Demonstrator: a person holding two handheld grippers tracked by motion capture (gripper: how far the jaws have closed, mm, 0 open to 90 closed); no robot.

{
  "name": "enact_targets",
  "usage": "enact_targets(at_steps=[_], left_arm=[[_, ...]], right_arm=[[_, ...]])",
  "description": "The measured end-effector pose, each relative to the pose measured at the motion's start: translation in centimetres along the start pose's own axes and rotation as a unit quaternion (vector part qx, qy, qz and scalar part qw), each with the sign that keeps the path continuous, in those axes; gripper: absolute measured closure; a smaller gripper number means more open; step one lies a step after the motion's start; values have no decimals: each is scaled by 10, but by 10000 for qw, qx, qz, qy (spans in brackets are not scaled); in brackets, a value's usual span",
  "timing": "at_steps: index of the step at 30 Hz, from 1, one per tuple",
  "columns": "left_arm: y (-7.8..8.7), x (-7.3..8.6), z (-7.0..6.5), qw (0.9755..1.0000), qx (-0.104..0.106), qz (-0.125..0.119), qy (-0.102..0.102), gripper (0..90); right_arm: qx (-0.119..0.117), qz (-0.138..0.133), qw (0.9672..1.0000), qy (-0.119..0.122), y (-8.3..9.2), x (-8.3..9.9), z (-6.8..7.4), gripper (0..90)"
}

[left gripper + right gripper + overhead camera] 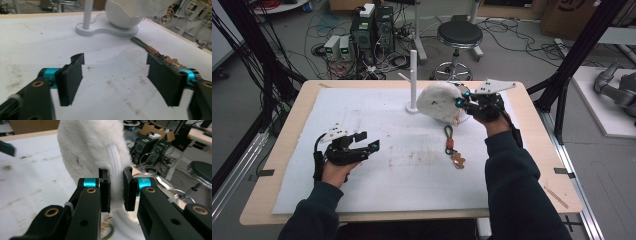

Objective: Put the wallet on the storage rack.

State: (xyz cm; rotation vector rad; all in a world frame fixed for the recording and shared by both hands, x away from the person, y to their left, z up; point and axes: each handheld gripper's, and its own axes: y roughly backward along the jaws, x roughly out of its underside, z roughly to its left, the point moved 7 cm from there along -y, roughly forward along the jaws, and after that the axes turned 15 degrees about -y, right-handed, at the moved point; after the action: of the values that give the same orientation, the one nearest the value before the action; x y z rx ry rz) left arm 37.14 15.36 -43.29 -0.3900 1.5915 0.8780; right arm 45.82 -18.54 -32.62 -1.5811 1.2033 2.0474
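Observation:
My right gripper (460, 101) holds a white fluffy pouch (437, 102) lifted above the far middle of the table. In the right gripper view its jaws (116, 192) are shut on the pouch (87, 150) along a white braided cord (115, 162). Beneath the pouch stands a white eggshell-shaped bowl (122, 17) on the base of a white peg stand (413, 75). A keychain (452, 147) with a green loop and keys lies flat on the white mat, just in front of the pouch. My left gripper (369, 141) hovers low at the left, open and holding nothing, pointing towards the keychain (152, 50).
A white mat (377, 180) covers the wooden table (292, 145). On the floor beyond the far edge stand a black stool (458, 35), computer cases (372, 30) and loose cables. Black frame posts (562, 80) rise at both sides.

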Motion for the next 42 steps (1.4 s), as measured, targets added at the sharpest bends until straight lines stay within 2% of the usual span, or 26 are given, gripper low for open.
enact_targets(at_steps=[2, 4, 5, 7, 9, 14, 17, 19, 20, 21, 23, 24, 25, 26, 28, 29, 30, 31, 33, 34, 35, 37, 38, 39, 41, 42], left_arm=[[4, 3, 5, 9999, -99, -14, 6, 191], [8, 5, 10, 9998, -172, -47, 20, 184], [10, 6, 13, 9997, -220, -52, 63, 184], [12, 7, 14, 9997, -225, -55, 62, 184], [12, 10, 14, 9998, -189, -47, 86, 184], [9, 12, 12, 9998, -155, -17, 108, 186], [8, 13, 13, 9998, -153, -17, 140, 186], [8, 14, 13, 9998, -136, -10, 150, 188], [8, 14, 13, 9998, -136, -10, 150, 189], [7, 14, 14, 9997, -149, -14, 172, 189], [7, 14, 13, 9997, -142, -20, 191, 189], [7, 14, 13, 9997, -136, -12, 189, 189], [7, 15, 13, 9997, -137, -9, 189, 189], [6, 15, 12, 9997, -130, -1, 193, 189], [6, 15, 12, 9997, -125, -2, 211, 189], [6, 15, 12, 9997, -122, -5, 215, 189], [6, 15, 12, 9997, -121, 0, 214, 190], [7, 16, 12, 9997, -114, -6, 227, 190], [7, 16, 13, 9997, -127, -4, 228, 190], [7, 16, 13, 9996, -125, -5, 234, 190], [7, 16, 14, 9996, -130, -16, 244, 190], [8, 16, 14, 9996, -132, -30, 257, 190], [9, 16, 15, 9996, -128, -28, 256, 190], [8, 17, 15, 9996, -125, -27, 262, 190], [8, 18, 15, 9996, -120, 4, 258, 190], [8, 18, 15, 9996, -115, 12, 244, 190]], right_arm=[[90, -26, 9999, 100, -5, -9, -9, 802], [170, 5, 9997, 148, -7, -12, -14, 801], [213, -33, 9997, 126, -13, -17, -23, 801], [265, -47, 9995, 186, -16, -19, -29, 801], [486, 12, 9984, 299, -27, -21, -43, 801], [742, -68, 9967, 322, -36, -23, -59, 801], [984, 69, 9939, 492, -42, -17, -72, 801], [1142, 200, 9909, 682, -44, -12, -76, 800], [1142, 200, 9909, 682, -44, -12, -76, 800], [1247, 294, 9884, 815, -45, -8, -78, 800], [1293, 345, 9872, 874, -45, -6, -79, 800], [1443, 462, 9830, 1040, -46, -2, -80, 800], [1499, 539, 9808, 1122, -47, 0, -81, 800], [1499, 539, 9808, 1122, -47, 0, -81, 800], [1610, 736, 9752, 1326, -50, 7, -80, 800], [1610, 736, 9752, 1326, -50, 7, -80, 800], [1627, 895, 9715, 1471, -54, 12, -78, 800], [1627, 992, 9695, 1542, -57, 14, -77, 800], [1618, 1071, 9680, 1592, -60, 16, -76, 800], [1656, 1268, 9643, 1633, -67, 22, -75, 800], [1650, 1346, 9636, 1614, -70, 25, -75, 800], [1660, 1388, 9637, 1564, -73, 28, -75, 799], [1648, 1345, 9670, 1401, -74, 29, -75, 787], [1648, 1345, 9670, 1401, -74, 29, -75, 787], [1454, 1352, 9748, 1018, -73, 32, -75, 758], [1230, 1424, 9795, 722, -67, 34, -73, 627]])
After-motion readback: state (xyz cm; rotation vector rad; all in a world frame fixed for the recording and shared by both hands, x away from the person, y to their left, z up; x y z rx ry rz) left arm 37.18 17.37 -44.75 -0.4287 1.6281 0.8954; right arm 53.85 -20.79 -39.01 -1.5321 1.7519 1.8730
